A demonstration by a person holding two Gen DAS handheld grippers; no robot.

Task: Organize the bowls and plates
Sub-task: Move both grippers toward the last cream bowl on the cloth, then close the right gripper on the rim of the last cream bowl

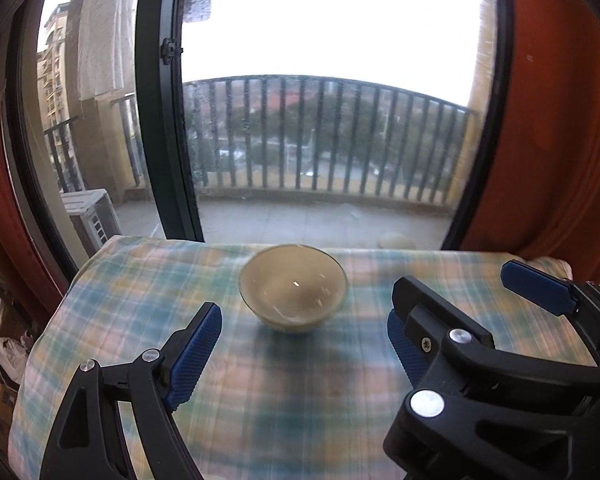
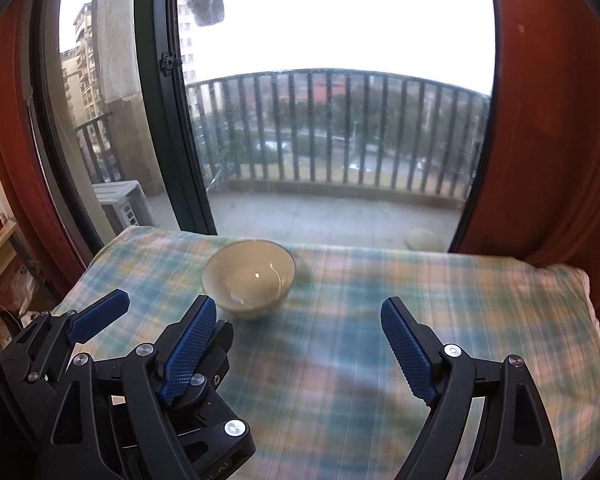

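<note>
Two wrist views, side by side, angled down toward one shared bowl (image 1: pixel 293 288) (window beyond).

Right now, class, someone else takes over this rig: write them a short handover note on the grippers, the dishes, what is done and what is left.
Left gripper: open, nothing between the fingers.
Right gripper: open, also empty.
Both hang side by side above the cloth, on the near side of the bowl.
The bowl stands upright and alone near the cloth's far edge, untouched. No plate is in view.
Done: cannot tell from here.
Left: cannot tell; only this one bowl is in view.
</note>
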